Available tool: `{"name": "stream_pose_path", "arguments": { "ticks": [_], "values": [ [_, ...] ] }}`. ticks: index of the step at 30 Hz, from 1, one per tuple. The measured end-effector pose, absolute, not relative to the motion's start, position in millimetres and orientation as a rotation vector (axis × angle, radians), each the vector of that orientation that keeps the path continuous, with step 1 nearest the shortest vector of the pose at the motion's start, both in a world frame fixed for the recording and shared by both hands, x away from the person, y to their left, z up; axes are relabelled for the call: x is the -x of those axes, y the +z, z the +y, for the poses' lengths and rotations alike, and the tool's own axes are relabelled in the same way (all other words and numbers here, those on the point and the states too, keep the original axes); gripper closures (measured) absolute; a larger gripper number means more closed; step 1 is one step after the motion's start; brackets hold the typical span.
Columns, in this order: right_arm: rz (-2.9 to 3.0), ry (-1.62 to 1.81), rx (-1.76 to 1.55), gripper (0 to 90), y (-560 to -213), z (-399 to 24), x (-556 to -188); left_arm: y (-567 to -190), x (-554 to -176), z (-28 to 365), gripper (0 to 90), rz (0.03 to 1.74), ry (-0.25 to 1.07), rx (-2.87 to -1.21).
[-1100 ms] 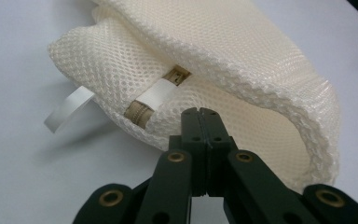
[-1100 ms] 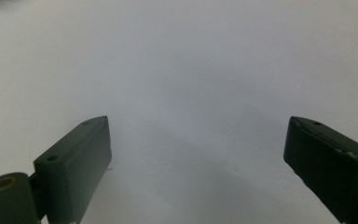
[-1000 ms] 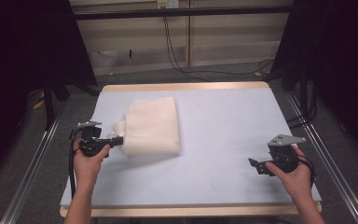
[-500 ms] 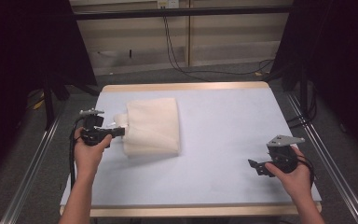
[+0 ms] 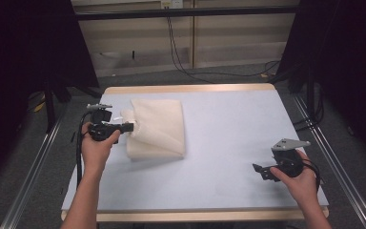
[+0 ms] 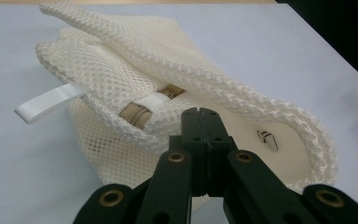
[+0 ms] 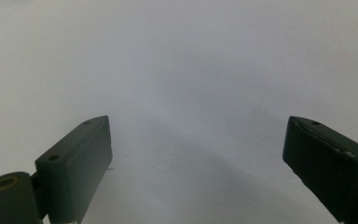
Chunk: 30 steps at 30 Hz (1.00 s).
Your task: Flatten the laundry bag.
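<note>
A cream mesh laundry bag (image 5: 158, 128) lies folded on the left half of the pale blue table (image 5: 228, 129). My left gripper (image 5: 129, 127) is shut on the bag's left edge, which is lifted a little off the table. In the left gripper view the closed jaws pinch the mesh bag (image 6: 135, 60) beside its zipper (image 6: 136, 115), and a white ribbon loop (image 6: 46, 103) sticks out to the left. My right gripper (image 5: 259, 171) hovers open near the front right of the table. The right gripper (image 7: 196, 154) has its jaws wide apart over the bare table (image 7: 191, 60), holding nothing.
Wooden edging (image 5: 186, 88) borders the table at the back and front. Metal rails (image 5: 28, 176) run along both sides. Black cables (image 5: 181, 52) hang on the floor behind the table.
My left gripper has moved away from the person toward the table's far side, pulling the bag's left edge with it. The right gripper has stayed put.
</note>
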State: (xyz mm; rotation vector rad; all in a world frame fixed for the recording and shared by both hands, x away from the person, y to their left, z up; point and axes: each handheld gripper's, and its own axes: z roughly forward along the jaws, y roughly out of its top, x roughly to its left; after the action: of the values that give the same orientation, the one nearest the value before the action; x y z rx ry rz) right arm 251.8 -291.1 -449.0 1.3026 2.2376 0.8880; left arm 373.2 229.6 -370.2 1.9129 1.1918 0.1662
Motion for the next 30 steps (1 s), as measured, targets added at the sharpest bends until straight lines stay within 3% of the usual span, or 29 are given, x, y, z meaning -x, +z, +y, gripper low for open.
{"name": "stream_pose_path", "arguments": {
  "ticks": [30],
  "values": [
    [2.24,0.87,-1.323,7.6,-453.3,-295.0,-245.4,-357.8,-383.1,175.6,89.5,1.068,0.135,-1.931]
  ]
}}
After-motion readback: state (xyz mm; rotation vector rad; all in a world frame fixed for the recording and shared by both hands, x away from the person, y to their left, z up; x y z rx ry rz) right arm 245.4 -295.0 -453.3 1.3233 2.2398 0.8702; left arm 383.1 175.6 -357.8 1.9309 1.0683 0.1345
